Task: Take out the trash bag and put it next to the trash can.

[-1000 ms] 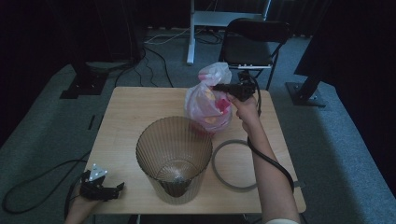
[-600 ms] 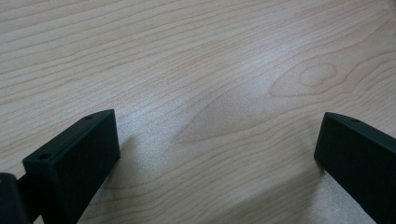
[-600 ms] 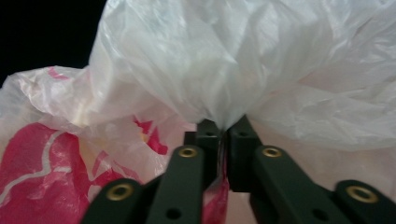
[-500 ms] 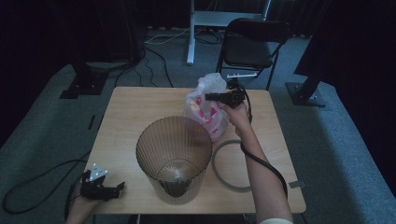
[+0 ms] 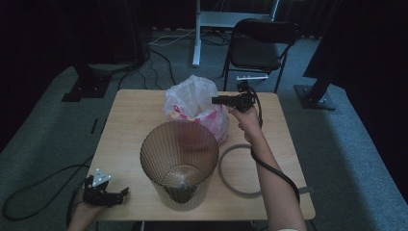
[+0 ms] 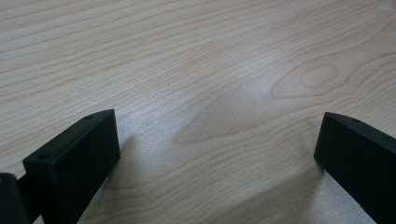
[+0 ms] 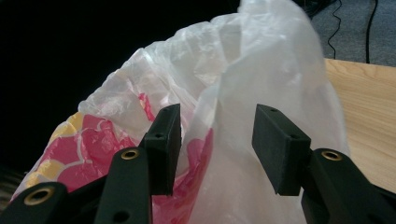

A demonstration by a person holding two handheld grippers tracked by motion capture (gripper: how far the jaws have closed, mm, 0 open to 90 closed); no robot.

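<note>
Right gripper (image 7: 217, 149): jaws just been opening, half apart, gripping nothing.
Bag: crinkled white plastic bag with pink-yellow print (image 7: 261, 70) between the fingers; no readable writing.
Left gripper (image 6: 217, 154): wide open, empty, over the pale wooden table (image 6: 196, 60).

The room is dim, its walls lost in darkness; grey carpet (image 5: 57, 125) covers the floor; a black folding chair (image 5: 257, 48) stands beyond the light wooden surface (image 5: 130, 120); a white desk leg (image 5: 196, 33) rises nearby; black cables (image 5: 29, 192) trail across the carpet.
</note>
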